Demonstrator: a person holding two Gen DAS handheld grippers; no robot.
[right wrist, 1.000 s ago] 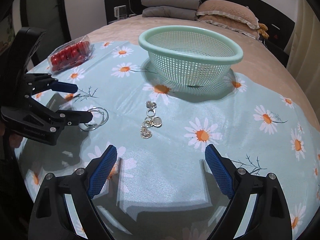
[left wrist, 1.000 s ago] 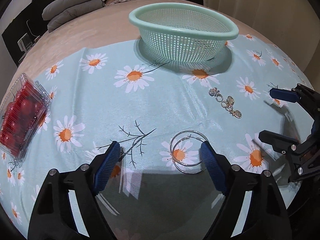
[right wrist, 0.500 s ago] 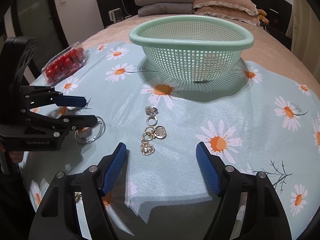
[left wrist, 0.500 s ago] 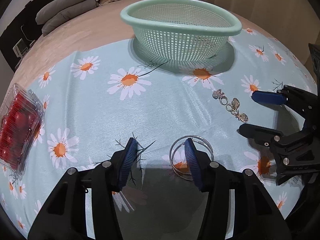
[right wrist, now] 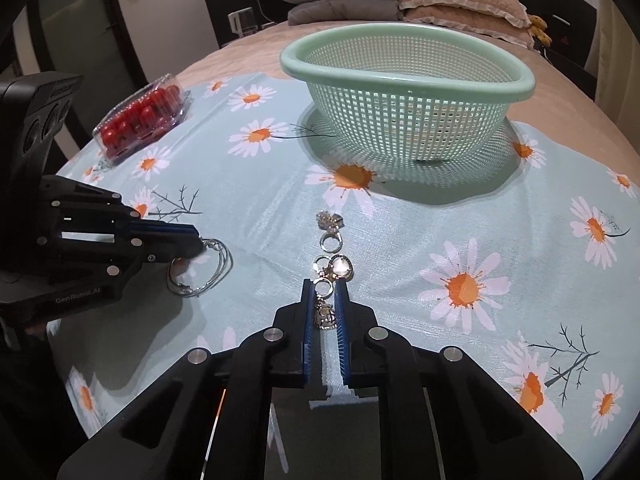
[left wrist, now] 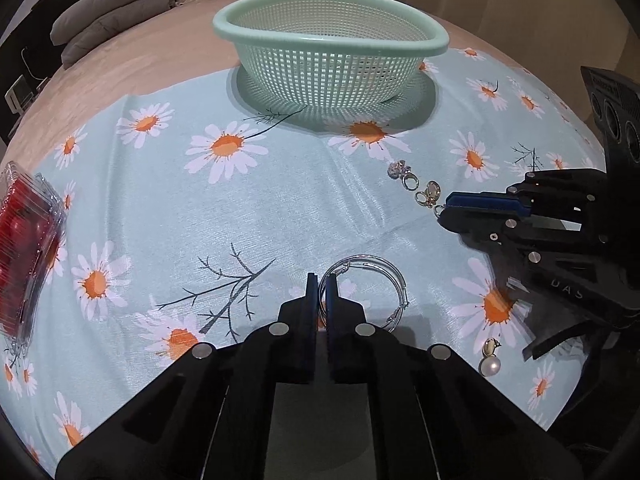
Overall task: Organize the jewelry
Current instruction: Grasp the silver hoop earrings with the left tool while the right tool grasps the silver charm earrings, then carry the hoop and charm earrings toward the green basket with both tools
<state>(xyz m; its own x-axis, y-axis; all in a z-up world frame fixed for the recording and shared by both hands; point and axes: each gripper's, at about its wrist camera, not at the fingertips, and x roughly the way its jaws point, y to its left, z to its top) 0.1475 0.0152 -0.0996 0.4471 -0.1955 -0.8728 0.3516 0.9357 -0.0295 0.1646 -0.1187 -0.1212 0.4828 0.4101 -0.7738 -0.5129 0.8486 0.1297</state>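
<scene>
Looking along the left gripper (left wrist: 321,286), its jaws are just closing onto the hoop earrings (left wrist: 366,294); a pearl earring (left wrist: 491,360) is showing nearby. Switching views, the right gripper (right wrist: 324,300) is apparently pinching the charm chain (right wrist: 332,258), below the basket (right wrist: 408,92).

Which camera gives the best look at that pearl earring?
The left wrist view: the pearl earring lies in plain sight on the daisy cloth, near the lower right edge, below the right hand-held gripper. The right wrist view does not show it at all.
</scene>
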